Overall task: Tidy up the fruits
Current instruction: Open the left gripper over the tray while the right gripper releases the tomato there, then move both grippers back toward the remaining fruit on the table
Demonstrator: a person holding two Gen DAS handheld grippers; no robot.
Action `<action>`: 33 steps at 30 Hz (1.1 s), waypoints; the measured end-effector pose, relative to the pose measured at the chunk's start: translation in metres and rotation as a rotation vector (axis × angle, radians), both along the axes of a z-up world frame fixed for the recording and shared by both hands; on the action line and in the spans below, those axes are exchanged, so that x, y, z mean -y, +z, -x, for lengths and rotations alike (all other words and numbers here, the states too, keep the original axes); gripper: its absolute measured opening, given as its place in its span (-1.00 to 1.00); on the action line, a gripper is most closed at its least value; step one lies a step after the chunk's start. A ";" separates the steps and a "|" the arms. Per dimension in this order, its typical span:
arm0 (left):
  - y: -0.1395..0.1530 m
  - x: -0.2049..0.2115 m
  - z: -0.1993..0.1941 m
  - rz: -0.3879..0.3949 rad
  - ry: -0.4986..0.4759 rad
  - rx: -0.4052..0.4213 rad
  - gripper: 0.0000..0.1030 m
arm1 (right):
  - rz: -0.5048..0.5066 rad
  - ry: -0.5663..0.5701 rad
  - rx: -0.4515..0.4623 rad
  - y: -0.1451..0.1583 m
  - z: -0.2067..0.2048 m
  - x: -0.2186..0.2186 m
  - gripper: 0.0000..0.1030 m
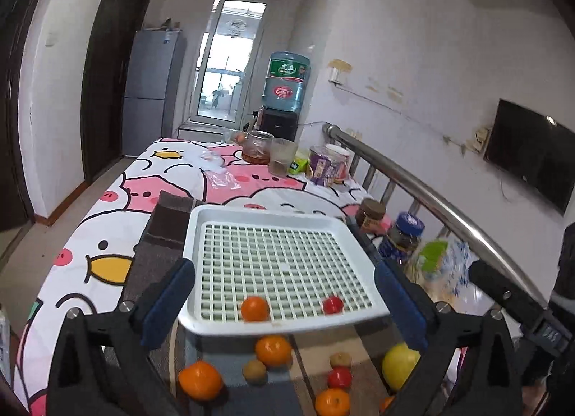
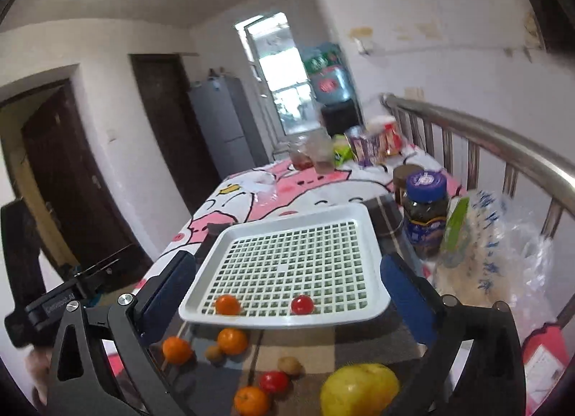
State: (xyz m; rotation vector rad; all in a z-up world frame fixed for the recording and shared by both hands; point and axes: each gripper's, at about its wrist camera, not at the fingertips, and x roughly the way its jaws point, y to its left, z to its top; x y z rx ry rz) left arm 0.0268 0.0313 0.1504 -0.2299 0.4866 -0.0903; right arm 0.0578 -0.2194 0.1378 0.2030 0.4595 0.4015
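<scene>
While both grippers, left (image 1: 284,302) and right (image 2: 287,293), are held with jaws spread, empty, one tangerine (image 1: 255,308) and one cherry tomato (image 1: 332,305) are seen at near edge of white tray (image 1: 230,213). Remaining fruit is scattered before tray's near edge. Yellow apple (image 2: 359,389) judged heavy, smooth; best gripped across middle.

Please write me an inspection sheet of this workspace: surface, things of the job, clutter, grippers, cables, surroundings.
Surface: cartoon-print tablecloth with a dark checked mat under the fruit.
Job's things: white slotted plastic tray holds one small orange and one red tomato; more oranges, kiwis, a tomato and a big yellow fruit lie in front of it.
Clutter: blue-lidded jar, plastic bags, cups.
Grippers: left gripper and right gripper, both open, empty.
Cables: nothing seen.
Surroundings: steel railing, fridge, water dispenser.
</scene>
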 end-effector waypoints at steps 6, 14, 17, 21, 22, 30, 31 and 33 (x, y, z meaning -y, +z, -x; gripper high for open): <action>-0.016 0.018 0.030 -0.040 -0.077 0.003 0.97 | 0.038 0.034 0.064 -0.005 0.034 0.017 1.00; -0.042 0.040 0.043 -0.079 -0.136 -0.046 0.97 | 0.107 0.012 0.046 -0.032 0.052 0.029 1.00; -0.053 0.046 0.046 -0.088 -0.159 -0.072 0.97 | 0.121 0.006 0.021 -0.041 0.052 0.031 1.00; -0.070 0.056 0.047 -0.129 -0.181 -0.110 0.97 | 0.137 0.001 -0.015 -0.054 0.050 0.030 1.00; -0.073 0.057 0.046 -0.132 -0.185 -0.121 0.97 | 0.144 -0.002 -0.027 -0.059 0.049 0.029 1.00; -0.099 0.075 0.040 -0.163 -0.231 -0.213 0.96 | 0.174 -0.017 -0.145 -0.093 0.034 0.033 1.00; -0.101 0.076 0.039 -0.166 -0.238 -0.222 0.96 | 0.178 -0.019 -0.161 -0.097 0.031 0.034 1.00; -0.105 0.078 0.037 -0.162 -0.250 -0.239 0.91 | 0.182 -0.017 -0.185 -0.102 0.028 0.033 1.00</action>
